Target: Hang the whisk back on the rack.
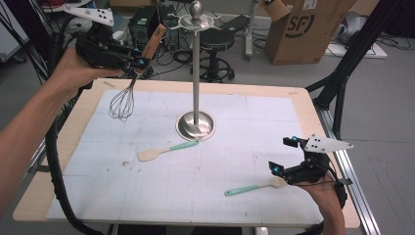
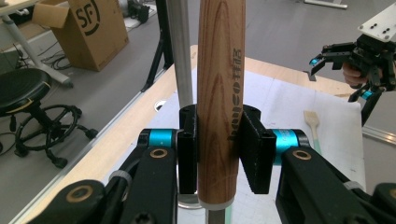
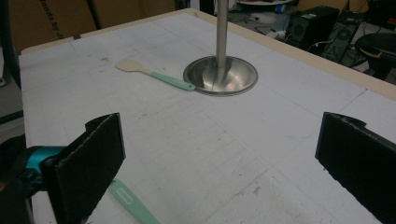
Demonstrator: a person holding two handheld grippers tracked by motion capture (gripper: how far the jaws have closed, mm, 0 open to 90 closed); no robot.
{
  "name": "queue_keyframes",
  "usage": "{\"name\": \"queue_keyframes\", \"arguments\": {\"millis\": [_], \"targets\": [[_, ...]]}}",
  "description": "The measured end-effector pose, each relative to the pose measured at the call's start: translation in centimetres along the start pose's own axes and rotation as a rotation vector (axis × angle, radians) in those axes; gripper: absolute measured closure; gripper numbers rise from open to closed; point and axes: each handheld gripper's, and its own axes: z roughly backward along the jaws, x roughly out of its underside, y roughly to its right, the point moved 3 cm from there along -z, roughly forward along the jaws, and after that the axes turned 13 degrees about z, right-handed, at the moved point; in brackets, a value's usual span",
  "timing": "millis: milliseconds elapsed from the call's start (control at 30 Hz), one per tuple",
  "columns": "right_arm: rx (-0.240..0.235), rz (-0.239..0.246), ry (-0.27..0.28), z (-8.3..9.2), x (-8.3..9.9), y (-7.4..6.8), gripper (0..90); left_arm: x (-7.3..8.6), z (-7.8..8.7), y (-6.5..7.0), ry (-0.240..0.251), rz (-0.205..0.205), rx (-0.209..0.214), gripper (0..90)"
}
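Left gripper [image 1: 140, 62] pinches whisk [image 1: 123, 102] by wooden handle, lifted off tabletop [image 1: 274, 105] near hanging stand [image 1: 196, 63]; not yet hung. Right gripper [image 1: 284, 155] spread, empty, over one spatula [image 1: 254, 187]. Second spatula [image 1: 166, 150] lies by stand base. Both likely still to hang.

Lab: cardboard box [image 1: 308, 27], floor cables [image 1: 171, 56], stool [image 1: 216, 46].

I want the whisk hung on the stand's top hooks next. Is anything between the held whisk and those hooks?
Nothing visible. The left gripper holds the whisk by its wooden handle, left of the stand; open air separates it from the hooks.
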Motion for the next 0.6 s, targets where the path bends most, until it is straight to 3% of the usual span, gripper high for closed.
{"name": "queue_keyframes", "arguments": {"millis": [600], "targets": [[-0.004, 0.0, -0.017, -0.1, 0.1, 0.0, 0.0, -1.2, -1.7, -1.7, 0.007, 0.021, 0.019, 70.5]]}}
